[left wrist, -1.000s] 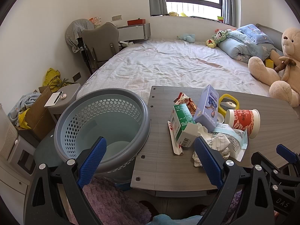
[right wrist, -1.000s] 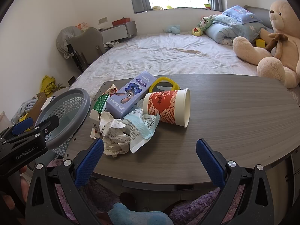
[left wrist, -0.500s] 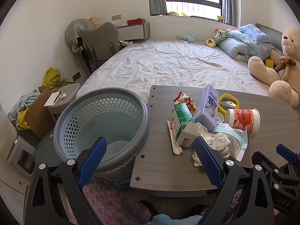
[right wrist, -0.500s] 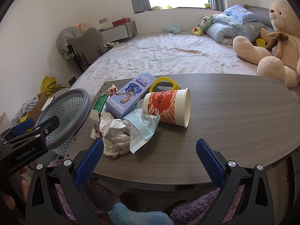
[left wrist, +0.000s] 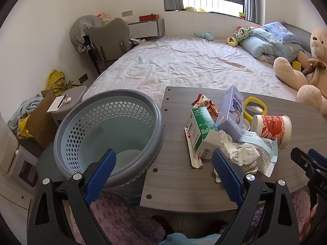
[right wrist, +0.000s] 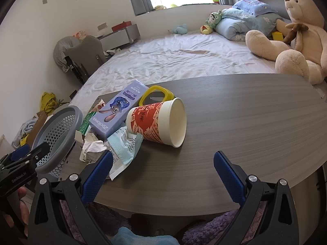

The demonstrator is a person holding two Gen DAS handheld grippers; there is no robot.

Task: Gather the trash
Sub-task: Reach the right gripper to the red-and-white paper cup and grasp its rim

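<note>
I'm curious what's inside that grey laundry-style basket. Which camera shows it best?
The left wrist view: it looks down into the basket, showing its perforated wall and bare pale floor. The right wrist view catches only part of its rim and outer side at the left edge.

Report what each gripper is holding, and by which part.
Nothing is held. The left gripper and right gripper are both open and empty; the trash lies untouched on the table.

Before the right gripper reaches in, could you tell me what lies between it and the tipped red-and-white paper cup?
Only bare grey wood-grain table separates the open right gripper from the cup, in the right wrist view.
</note>
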